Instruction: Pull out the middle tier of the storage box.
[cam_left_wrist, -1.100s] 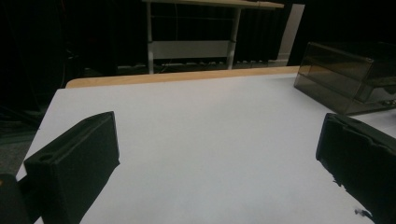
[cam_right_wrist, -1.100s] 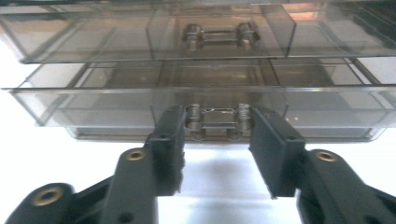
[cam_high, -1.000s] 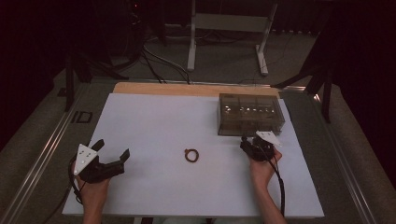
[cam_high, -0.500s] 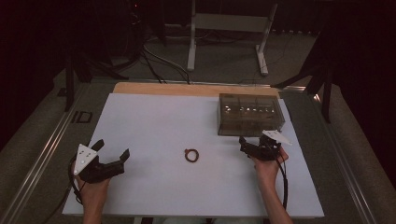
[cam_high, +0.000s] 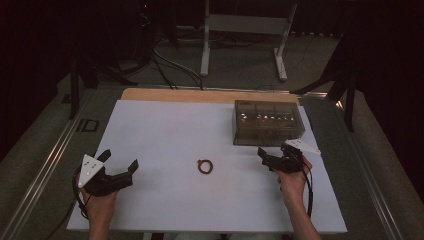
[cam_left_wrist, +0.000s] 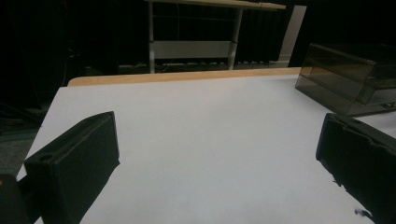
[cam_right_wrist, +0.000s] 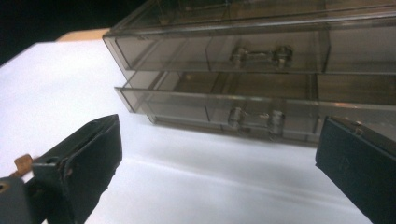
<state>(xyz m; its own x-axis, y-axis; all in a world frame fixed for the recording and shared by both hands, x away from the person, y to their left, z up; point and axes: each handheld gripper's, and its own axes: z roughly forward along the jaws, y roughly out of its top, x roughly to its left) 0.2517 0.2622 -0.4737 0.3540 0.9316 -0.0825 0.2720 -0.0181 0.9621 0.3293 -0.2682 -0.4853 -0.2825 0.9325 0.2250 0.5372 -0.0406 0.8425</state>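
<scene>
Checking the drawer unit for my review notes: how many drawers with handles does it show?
2. In the right gripper view, the upper drawer sits flush in the smoky plastic drawer unit; the lower drawer sticks out slightly beneath it. More could be hidden.

Drawer box (cam_high: 268, 123) before right gripper (cam_high: 274, 158)

drawer box (cam_high: 268, 123): smoky clear plastic, two drawers, lower one pulled slightly out | upright | table's far right, just beyond right gripper (cam_high: 272, 157)
</scene>
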